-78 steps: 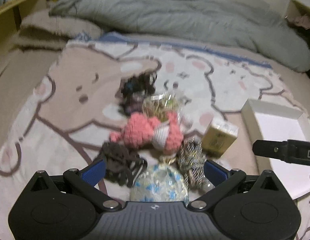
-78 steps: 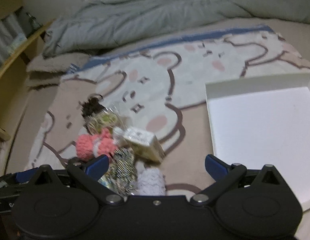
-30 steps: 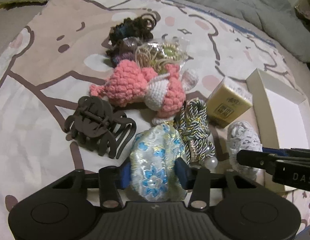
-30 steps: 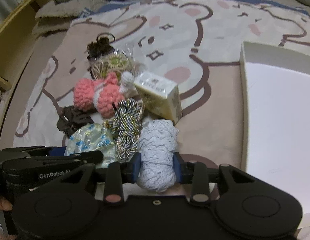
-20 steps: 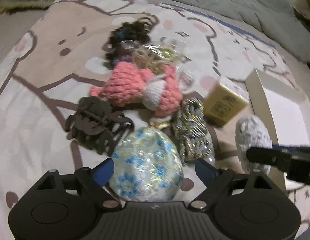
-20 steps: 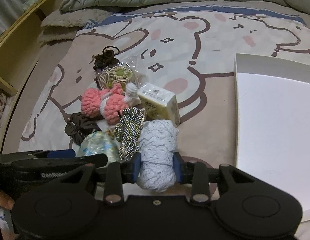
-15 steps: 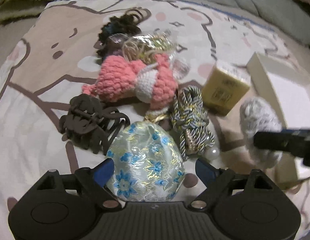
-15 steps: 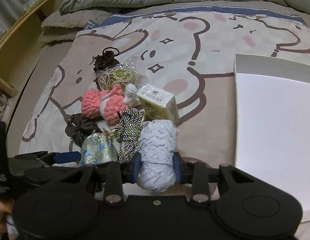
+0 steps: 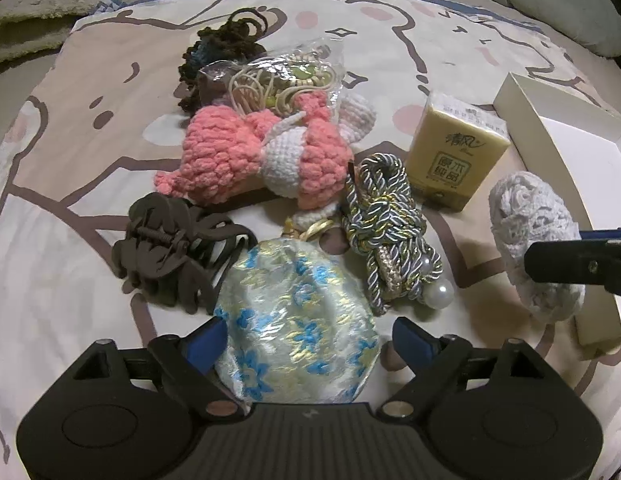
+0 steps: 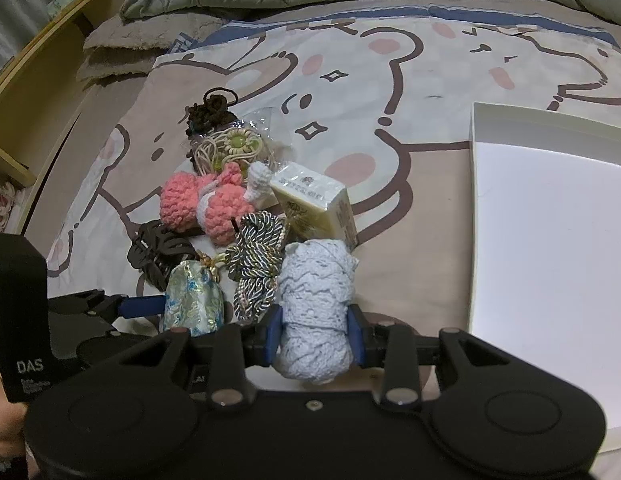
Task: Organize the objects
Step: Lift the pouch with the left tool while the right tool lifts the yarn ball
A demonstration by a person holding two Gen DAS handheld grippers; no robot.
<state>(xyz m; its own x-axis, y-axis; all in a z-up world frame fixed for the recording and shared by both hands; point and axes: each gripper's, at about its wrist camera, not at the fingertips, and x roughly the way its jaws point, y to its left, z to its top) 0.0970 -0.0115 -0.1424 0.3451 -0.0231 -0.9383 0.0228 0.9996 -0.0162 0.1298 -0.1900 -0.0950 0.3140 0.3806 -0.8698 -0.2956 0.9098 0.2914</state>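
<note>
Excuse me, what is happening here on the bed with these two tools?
A person is sorting small accessories on a bed. The right gripper is clamped on a white lace roll beside the white box. The left gripper has just opened its jaws around the floral brocade pouch, which lies loose between them on the blanket.

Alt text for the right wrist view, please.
The right gripper is shut on a pale lace roll above a cartoon-print blanket. A heap of small accessories lies beyond it, a white box at right.
</note>
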